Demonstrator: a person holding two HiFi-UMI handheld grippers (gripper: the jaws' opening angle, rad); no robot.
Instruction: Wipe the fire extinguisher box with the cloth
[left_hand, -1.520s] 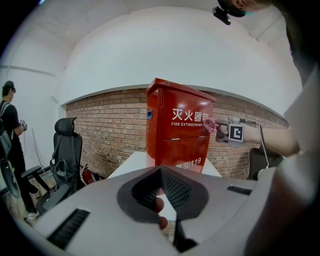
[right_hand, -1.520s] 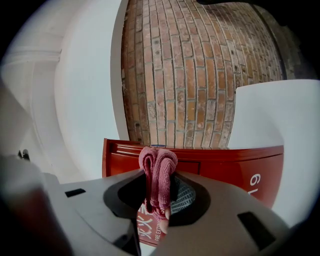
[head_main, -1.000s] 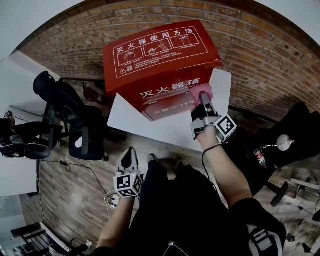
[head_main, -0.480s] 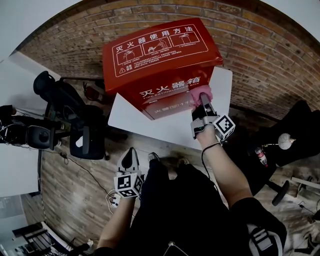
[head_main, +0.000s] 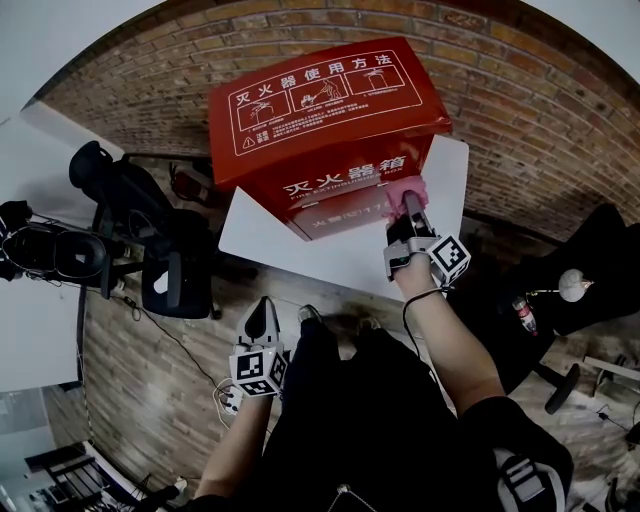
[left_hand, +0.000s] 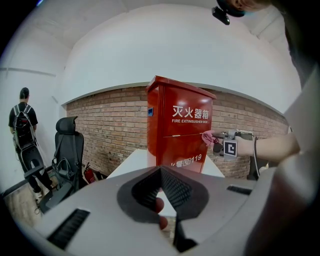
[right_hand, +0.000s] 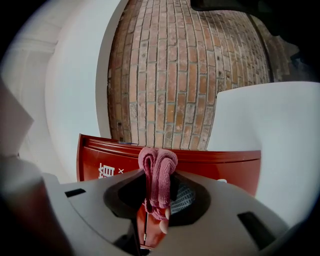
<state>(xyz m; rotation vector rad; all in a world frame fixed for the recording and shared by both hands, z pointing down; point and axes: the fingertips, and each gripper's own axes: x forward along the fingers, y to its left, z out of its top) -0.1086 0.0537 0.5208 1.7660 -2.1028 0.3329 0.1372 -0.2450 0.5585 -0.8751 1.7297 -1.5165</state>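
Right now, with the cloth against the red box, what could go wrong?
The box stands tall on the table and the left gripper hangs away from it, so a hard push might shift or tip it. The right gripper pinches a narrow wad of cloth, which could slip out.

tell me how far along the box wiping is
Done: the pink cloth is clamped in the right tongs. In hand: it meets the front face of the red box, near its right edge. Left: no clean patch shows, so the front, sides and lid all count as pending. The left tongs hang shut and empty.
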